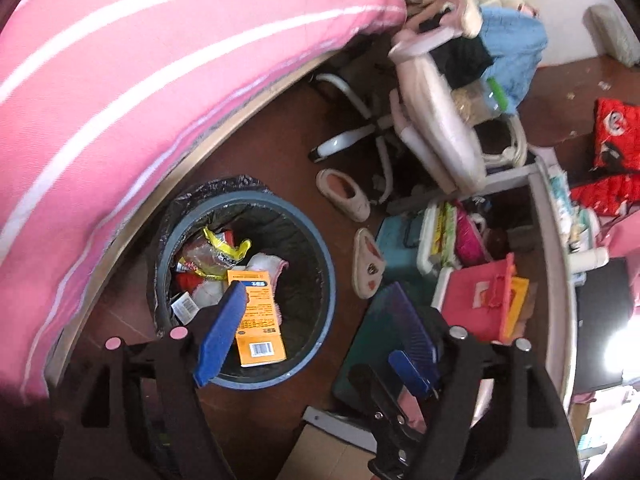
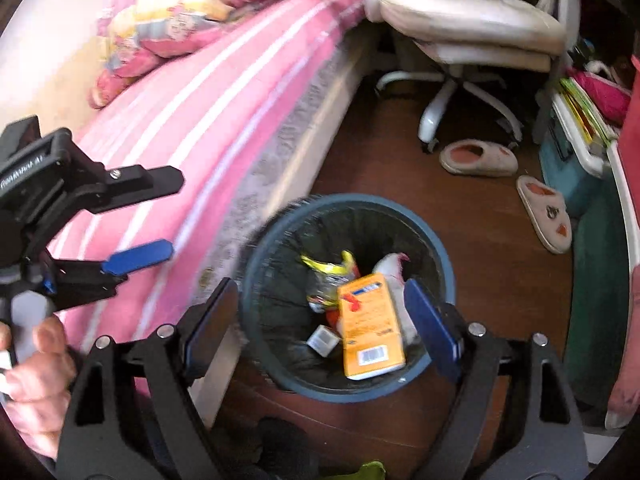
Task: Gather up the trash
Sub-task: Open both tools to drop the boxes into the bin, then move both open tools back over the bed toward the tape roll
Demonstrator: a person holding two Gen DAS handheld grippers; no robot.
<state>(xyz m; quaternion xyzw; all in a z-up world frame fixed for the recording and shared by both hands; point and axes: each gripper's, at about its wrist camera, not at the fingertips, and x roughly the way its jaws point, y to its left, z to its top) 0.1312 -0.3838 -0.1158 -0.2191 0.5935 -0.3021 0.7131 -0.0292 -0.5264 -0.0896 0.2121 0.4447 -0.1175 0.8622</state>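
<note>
The left tongs [image 1: 316, 328] gape wide with ribbed blue pads and nothing between them. The right tongs [image 2: 320, 320] also stand wide open and empty. Just ahead of and below both sits a round blue-rimmed trash bin [image 2: 446, 256], lined with a crinkled black bag. Inside it, framed between the right tongs' pads, lies a flat orange carton [image 2: 370, 324] with a barcode end, resting on a yellow crumpled wrapper [image 2: 330, 270] and white wadded tissue [image 2: 390, 266]. Left of the tongs a pink bed [image 2: 208, 112] with white stripes crowds the bin. Beyond lie two soft slippers [image 2: 478, 158] and a white swivel chair [image 2: 468, 20], on the dark brown wood floor [image 2: 400, 152].
</note>
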